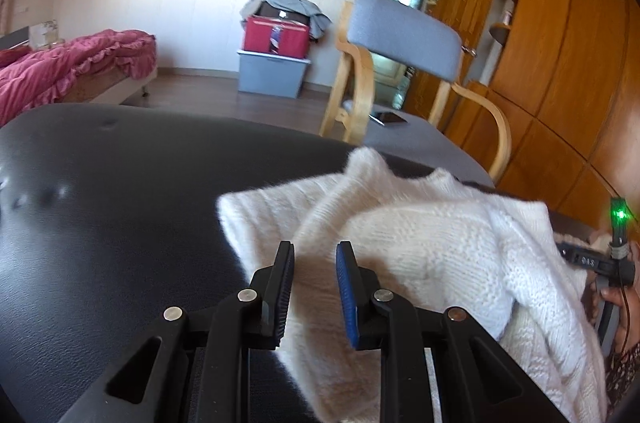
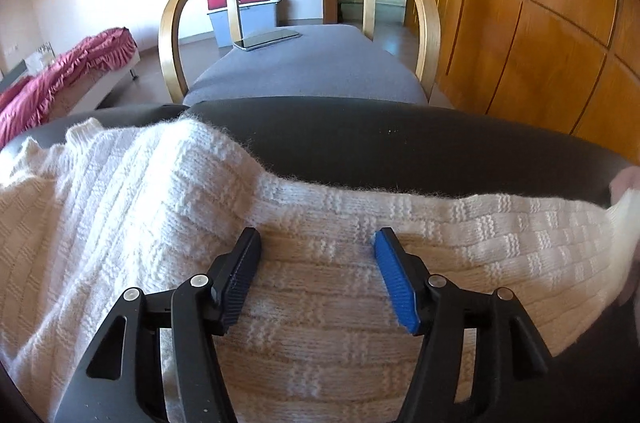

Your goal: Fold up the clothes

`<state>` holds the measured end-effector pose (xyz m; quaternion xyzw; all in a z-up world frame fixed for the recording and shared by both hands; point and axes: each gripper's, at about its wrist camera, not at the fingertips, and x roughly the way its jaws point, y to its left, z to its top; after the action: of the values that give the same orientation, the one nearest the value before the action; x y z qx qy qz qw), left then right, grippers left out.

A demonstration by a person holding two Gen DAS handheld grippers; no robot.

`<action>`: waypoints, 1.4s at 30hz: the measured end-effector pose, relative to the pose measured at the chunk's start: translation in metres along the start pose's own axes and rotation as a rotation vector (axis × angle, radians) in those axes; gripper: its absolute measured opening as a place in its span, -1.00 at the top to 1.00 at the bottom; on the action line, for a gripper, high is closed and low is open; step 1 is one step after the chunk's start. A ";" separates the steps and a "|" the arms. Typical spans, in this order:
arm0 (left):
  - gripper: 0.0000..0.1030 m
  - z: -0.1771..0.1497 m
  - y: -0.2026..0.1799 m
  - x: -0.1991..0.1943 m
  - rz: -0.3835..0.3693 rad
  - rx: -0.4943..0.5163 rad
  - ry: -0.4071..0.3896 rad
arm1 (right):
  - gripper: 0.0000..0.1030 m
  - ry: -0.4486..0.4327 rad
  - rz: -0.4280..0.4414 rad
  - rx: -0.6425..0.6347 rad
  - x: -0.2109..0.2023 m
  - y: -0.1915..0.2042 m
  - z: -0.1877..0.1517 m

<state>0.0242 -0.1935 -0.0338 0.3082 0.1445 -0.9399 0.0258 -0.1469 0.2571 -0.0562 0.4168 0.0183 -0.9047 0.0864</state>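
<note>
A white knit sweater (image 1: 420, 243) lies bunched on the black leather surface (image 1: 120, 203), partly folded over itself. My left gripper (image 1: 315, 251) hovers at the sweater's left edge, open, with only a narrow gap and no cloth between its pads. In the right wrist view the sweater (image 2: 320, 303) spreads wide under my right gripper (image 2: 318, 237), which stands wide open just above the knit. The sweater's far edge runs along the black surface (image 2: 400, 143). At the right rim one corner of the cloth (image 2: 624, 207) is lifted.
A grey-cushioned wooden armchair (image 2: 304, 63) stands just beyond the black surface, with a phone (image 2: 268, 39) on its seat. Wooden cabinets (image 2: 540, 43) line the right. A bed with a red cover (image 1: 72, 63) and stacked storage boxes (image 1: 274, 63) stand farther back. A person's hand (image 1: 616, 297) shows at the right edge.
</note>
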 end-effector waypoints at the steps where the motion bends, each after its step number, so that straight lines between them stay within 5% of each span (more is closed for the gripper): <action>1: 0.59 0.000 0.005 -0.003 0.003 -0.025 -0.003 | -0.24 0.000 0.005 0.004 -0.004 -0.003 0.000; 8: 0.60 -0.015 0.046 -0.003 -0.013 -0.150 0.189 | -0.26 0.001 0.018 0.011 -0.022 -0.015 -0.001; 14: 0.59 -0.034 0.032 -0.018 -0.142 -0.121 0.273 | -0.27 -0.001 0.027 0.018 -0.039 -0.021 -0.011; 18: 0.59 -0.043 0.011 -0.023 -0.128 -0.088 0.275 | -0.28 -0.002 0.023 0.014 -0.038 -0.019 -0.011; 21: 0.59 -0.049 0.002 -0.022 -0.202 -0.118 0.281 | -0.28 -0.002 0.025 0.016 -0.038 -0.019 -0.012; 30: 0.53 -0.056 -0.017 -0.025 -0.144 -0.082 0.269 | -0.28 -0.003 0.025 0.017 -0.034 -0.016 -0.011; 34: 0.37 -0.061 -0.041 -0.025 -0.088 0.045 0.269 | -0.28 -0.002 0.026 0.017 -0.035 -0.016 -0.011; 37: 0.79 -0.061 -0.055 -0.024 -0.061 0.126 0.272 | -0.28 -0.003 0.029 0.020 -0.036 -0.017 -0.011; 42: 0.84 -0.055 -0.060 -0.027 -0.030 0.177 0.279 | -0.28 -0.004 0.035 0.024 -0.036 -0.019 -0.011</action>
<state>0.0696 -0.1216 -0.0452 0.4347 0.0678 -0.8973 -0.0359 -0.1186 0.2818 -0.0371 0.4163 -0.0002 -0.9040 0.0973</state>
